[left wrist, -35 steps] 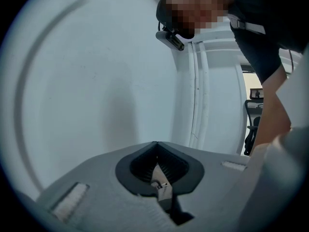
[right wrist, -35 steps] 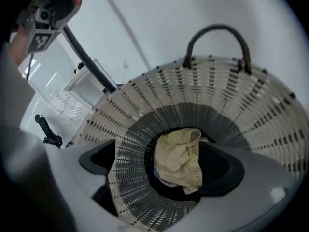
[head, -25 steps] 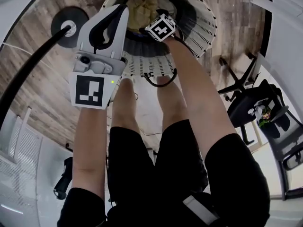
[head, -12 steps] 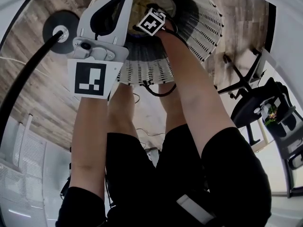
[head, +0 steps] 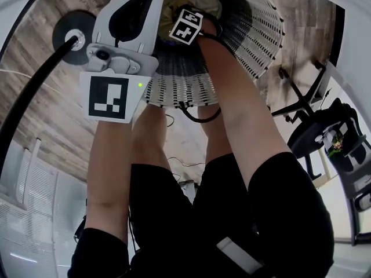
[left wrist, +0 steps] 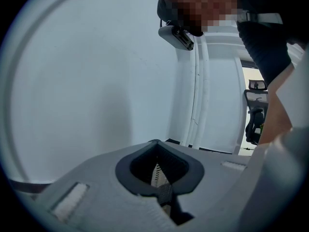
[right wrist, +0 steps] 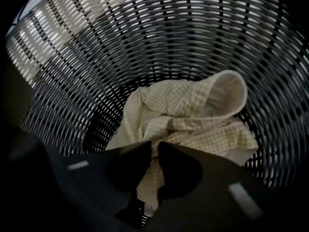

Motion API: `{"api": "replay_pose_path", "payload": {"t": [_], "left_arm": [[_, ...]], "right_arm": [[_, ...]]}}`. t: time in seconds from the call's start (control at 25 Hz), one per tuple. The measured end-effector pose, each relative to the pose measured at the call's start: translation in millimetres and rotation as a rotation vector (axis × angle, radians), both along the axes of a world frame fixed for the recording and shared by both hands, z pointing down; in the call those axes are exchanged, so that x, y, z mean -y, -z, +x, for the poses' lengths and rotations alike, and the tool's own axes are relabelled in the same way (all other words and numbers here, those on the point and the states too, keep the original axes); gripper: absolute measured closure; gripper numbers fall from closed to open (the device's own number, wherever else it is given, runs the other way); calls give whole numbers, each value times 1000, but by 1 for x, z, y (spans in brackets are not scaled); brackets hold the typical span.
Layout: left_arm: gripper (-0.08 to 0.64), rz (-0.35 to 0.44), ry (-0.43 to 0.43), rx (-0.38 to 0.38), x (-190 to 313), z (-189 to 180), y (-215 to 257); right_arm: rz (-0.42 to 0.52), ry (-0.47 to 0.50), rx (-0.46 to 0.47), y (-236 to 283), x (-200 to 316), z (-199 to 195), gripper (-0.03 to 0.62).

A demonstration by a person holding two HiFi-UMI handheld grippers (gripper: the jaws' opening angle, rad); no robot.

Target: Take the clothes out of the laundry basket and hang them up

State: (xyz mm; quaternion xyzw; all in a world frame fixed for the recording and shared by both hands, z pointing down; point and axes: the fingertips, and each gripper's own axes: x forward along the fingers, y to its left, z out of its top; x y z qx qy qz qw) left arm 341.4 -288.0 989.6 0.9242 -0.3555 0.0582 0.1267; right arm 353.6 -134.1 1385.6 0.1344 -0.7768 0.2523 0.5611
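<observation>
Checked garment lies crumpled on the laundry basket floor, at twelve o'clock in the head view. The right gripper has just closed, pinching a thin fold at the cloth's six-o'clock edge; so shallow a bite may slip when lifted. The left gripper is clenched on nothing.

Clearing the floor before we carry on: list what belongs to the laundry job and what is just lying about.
Job: laundry basket; checked garment inside it; right gripper, jaws just closing on that garment.
Lying about: office chair; black pole on round base, purpose unclear.
</observation>
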Motion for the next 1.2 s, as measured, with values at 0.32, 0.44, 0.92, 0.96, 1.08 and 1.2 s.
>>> {"api": "replay_pose_path", "payload": {"t": [0.32, 0.44, 0.92, 0.96, 1.08, 1.2], "left_arm": [[558, -14, 35, -10, -3, -11, 64], [558, -20, 35, -8, -9, -18, 101], [558, -7, 75, -12, -22, -51, 246], [558, -3, 77, -15, -24, -54, 261], [558, 6, 72, -17, -32, -62, 304], [558, 22, 65, -19, -39, -68, 346]], "right_arm": [[-7, 6, 38, 91, 6, 12, 580], [-13, -14, 46, 137, 5, 14, 581], [96, -93, 159, 353, 22, 2, 581], [111, -102, 169, 373, 22, 1, 581], [151, -144, 195, 435, 20, 1, 581], [206, -183, 225, 500, 21, 0, 581]]}}
